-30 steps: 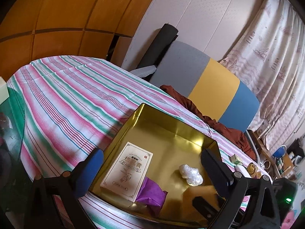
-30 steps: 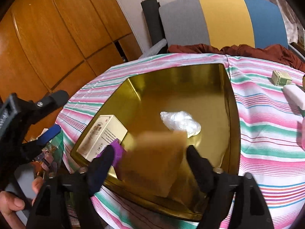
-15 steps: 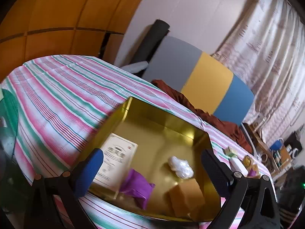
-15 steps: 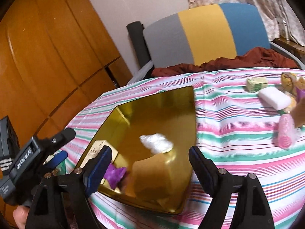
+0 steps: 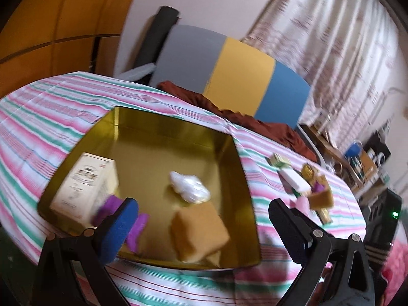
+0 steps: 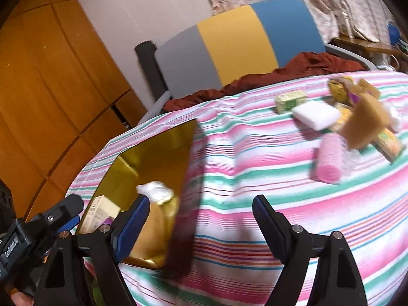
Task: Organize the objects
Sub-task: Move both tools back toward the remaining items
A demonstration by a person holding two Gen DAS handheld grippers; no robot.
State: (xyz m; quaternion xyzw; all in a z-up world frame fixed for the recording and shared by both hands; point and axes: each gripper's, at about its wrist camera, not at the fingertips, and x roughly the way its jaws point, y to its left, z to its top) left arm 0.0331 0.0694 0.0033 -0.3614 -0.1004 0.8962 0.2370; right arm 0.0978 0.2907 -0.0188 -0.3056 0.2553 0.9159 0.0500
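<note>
Your left gripper [image 5: 204, 219] and right gripper [image 6: 201, 214] both gape wide, empty. The glossy gold tray [image 5: 178, 132] on the striped cloth [image 6: 255, 178] holds a flat carton [image 5: 84, 183], crinkly plastic wad [image 5: 190, 187], tan spongy block [image 5: 199, 232], purple scrap [image 5: 137, 229]. Pink foam roll [image 6: 329, 162] and white block [image 6: 316, 114] lie apart, right.

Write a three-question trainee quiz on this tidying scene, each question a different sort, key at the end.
1. True or false: the right gripper is shut on a sponge.
2. Which lies inside the gold tray? A. pink roll B. clear plastic wad C. white block
3. Fill in: the pink roll lies on the ____ tablecloth.

Key: 1 false, it is open and empty; 2 B, the clear plastic wad; 3 striped.
</note>
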